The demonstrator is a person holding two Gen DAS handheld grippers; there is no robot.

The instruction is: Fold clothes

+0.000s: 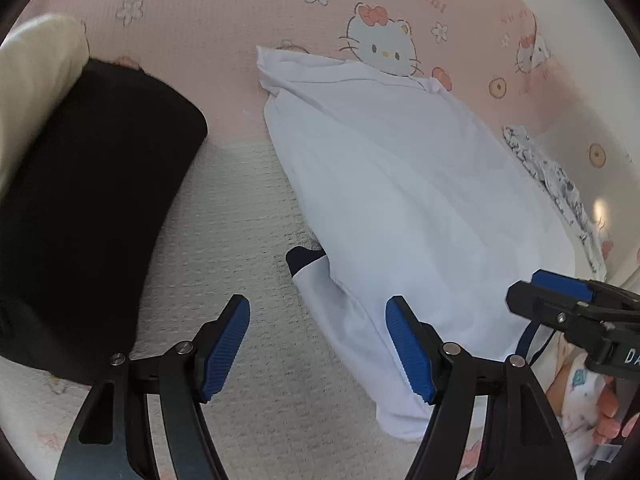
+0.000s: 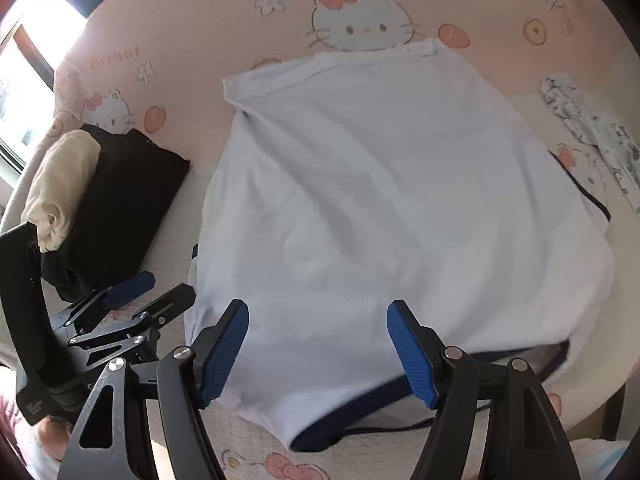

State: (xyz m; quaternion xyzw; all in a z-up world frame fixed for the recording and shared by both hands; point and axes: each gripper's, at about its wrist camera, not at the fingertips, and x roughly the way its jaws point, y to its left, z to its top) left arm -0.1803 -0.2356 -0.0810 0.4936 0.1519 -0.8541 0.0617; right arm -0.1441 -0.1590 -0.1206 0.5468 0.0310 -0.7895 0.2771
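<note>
1. Biggest thing here is the pink cartoon-cat bedspread [image 2: 200, 20]. It covers pretty much the whole surface, with flowers and lettering printed all over it.
2. The white shirt [image 2: 380, 200] with navy trim is spread flat in the middle of the bedspread. Its near navy edge sits right under the right gripper, and one navy-cuffed sleeve [image 1: 308, 264] pokes out on the left side.
3. Off to the left, well apart from the shirt, there's a folded black garment [image 1: 92, 200] with a cream-coloured one [image 2: 60, 176] lying on top of it.
4. A small patterned grey-and-white cloth [image 2: 592, 128] lies by the shirt's right edge.
5. Left gripper [image 1: 318, 348]: blue pads spread wide, nothing between them. It hangs over the shirt's left edge, with one finger over the bare bedspread and one over the fabric.
6. Right gripper [image 2: 318, 348]: also spread wide and gripping nothing, hovering over the near hem of the shirt.
</note>
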